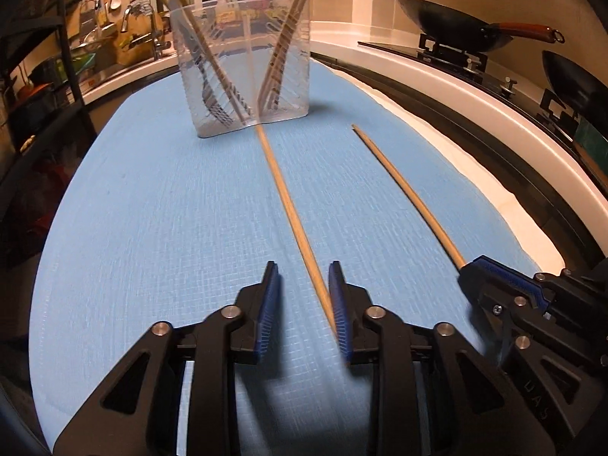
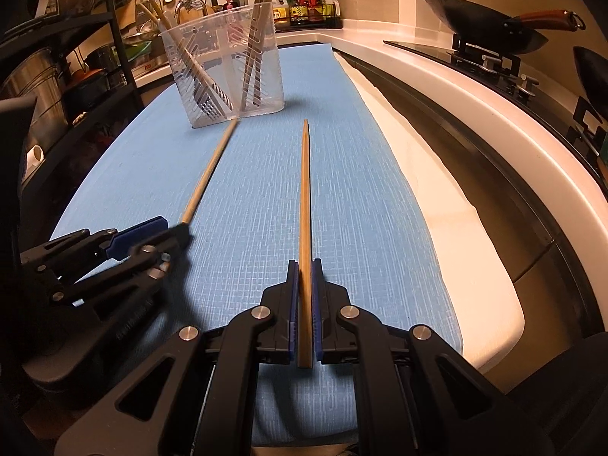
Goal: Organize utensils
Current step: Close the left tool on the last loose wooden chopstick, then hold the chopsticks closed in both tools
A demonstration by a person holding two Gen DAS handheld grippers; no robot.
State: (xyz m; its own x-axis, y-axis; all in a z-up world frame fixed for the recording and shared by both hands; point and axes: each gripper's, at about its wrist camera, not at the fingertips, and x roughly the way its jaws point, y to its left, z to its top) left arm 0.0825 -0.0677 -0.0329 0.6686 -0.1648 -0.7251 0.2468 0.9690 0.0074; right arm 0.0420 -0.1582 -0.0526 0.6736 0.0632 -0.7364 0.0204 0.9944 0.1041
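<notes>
Left chopstick: a pale, round wooden chopstick (image 1: 288,205) is lain between the left gripper (image 1: 304,296) jaws, apart, one pad touched; tip toward the clear plastic utensil holder (image 1: 243,64).
Right chopstick: a matching wooden chopstick (image 2: 305,205) is clamped by the right gripper (image 2: 304,296), pointed forward over the blue woven mat (image 2: 266,190).

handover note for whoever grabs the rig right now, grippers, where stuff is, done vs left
Right gripper: shut on one chopstick.
Left gripper: open; second chopstick lies against one pad, not clamped, far tip at the clear holder.
Done: fork and several chopsticks stand in the holder on the blue mat.
Left: close the left grip, drop both chopsticks into the holder.
</notes>
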